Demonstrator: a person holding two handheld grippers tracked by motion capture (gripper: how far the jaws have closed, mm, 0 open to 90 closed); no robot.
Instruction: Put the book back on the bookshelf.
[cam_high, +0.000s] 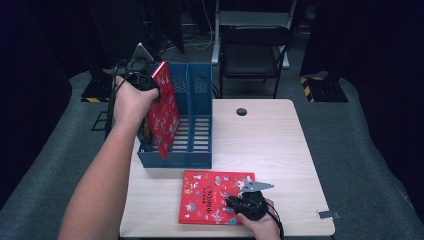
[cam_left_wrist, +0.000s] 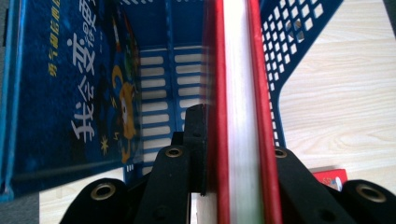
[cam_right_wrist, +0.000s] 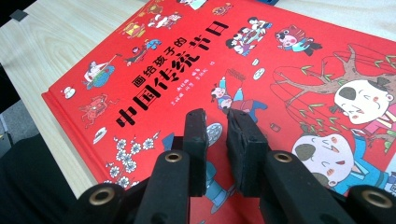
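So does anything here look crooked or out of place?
Only the red hardcover picture book clamped in the left gripper: it leans at a slant, half inside the blue plastic file rack. The second red book lies flat on the table, under the right gripper.

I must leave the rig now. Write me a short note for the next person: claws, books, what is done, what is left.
Left claw: shut on the upright red book, held over the blue file rack.
Right claw: nearly closed, holds nothing, rests over the flat red book at the table's near edge.
Done: a blue book already stands in the rack.
Left: lower the held book into the rack, then probably file the flat one.
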